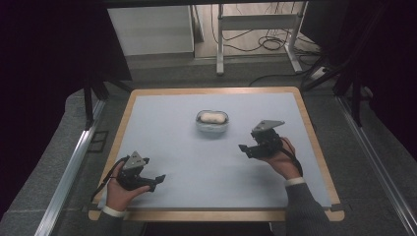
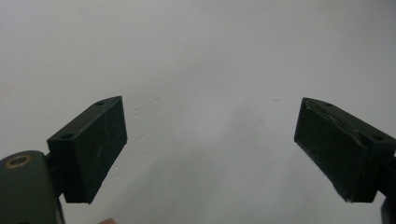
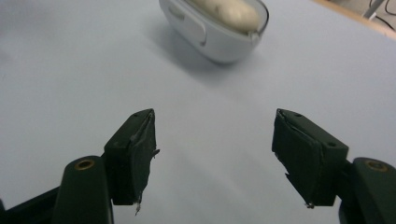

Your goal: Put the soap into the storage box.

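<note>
In the high view the left gripper (image 1: 158, 178) sits near the table's (image 1: 147, 216) front edge, low over the pale mat (image 1: 162, 132); its own view gives just bare mat between jaws spread wide, gripping nothing. Farther in, the right gripper (image 1: 243, 148) hovers with jaws likewise parted and empty. Its view catches the side latch of the clear lidded box (image 3: 219, 32). The box (image 1: 212, 123) sits at mid-table, something pale inside.
</note>
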`<state>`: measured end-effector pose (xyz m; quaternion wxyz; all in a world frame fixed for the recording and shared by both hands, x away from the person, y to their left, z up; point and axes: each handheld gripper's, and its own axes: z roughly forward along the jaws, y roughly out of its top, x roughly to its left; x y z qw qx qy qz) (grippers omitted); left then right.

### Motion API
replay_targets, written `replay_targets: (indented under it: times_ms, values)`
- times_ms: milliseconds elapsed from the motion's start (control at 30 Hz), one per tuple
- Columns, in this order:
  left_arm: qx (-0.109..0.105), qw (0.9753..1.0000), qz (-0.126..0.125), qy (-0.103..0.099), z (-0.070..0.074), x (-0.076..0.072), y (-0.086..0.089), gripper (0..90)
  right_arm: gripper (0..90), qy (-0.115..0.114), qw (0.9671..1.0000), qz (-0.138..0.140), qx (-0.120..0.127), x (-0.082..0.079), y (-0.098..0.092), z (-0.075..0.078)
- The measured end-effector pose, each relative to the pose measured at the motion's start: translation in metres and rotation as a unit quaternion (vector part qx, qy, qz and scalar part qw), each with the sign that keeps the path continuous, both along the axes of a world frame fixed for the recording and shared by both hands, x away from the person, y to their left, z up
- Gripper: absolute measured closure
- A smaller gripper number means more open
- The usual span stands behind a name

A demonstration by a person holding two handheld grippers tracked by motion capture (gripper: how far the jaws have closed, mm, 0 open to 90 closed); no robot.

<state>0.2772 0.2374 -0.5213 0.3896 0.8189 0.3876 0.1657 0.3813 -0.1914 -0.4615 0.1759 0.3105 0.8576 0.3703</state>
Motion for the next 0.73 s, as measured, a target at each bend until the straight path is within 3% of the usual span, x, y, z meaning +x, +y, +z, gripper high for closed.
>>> replay_targets:
  times_ms: [167,467,733]
  values:
    - [0.002,1.0000,-0.002,0.000,0.000,0.000,-0.002,9.9,29.1,0.006,0.9997,-0.025,0.002,-0.019,-0.023,-0.017]
    - [0.003,1.0000,-0.002,0.000,0.000,0.001,-0.001,9.9,29.0,0.021,0.9990,-0.039,0.003,-0.026,-0.037,-0.034]
    - [0.004,1.0000,-0.002,0.001,-0.001,0.002,-0.002,9.9,26.5,-0.003,0.9986,-0.053,-0.002,-0.026,-0.040,-0.035]
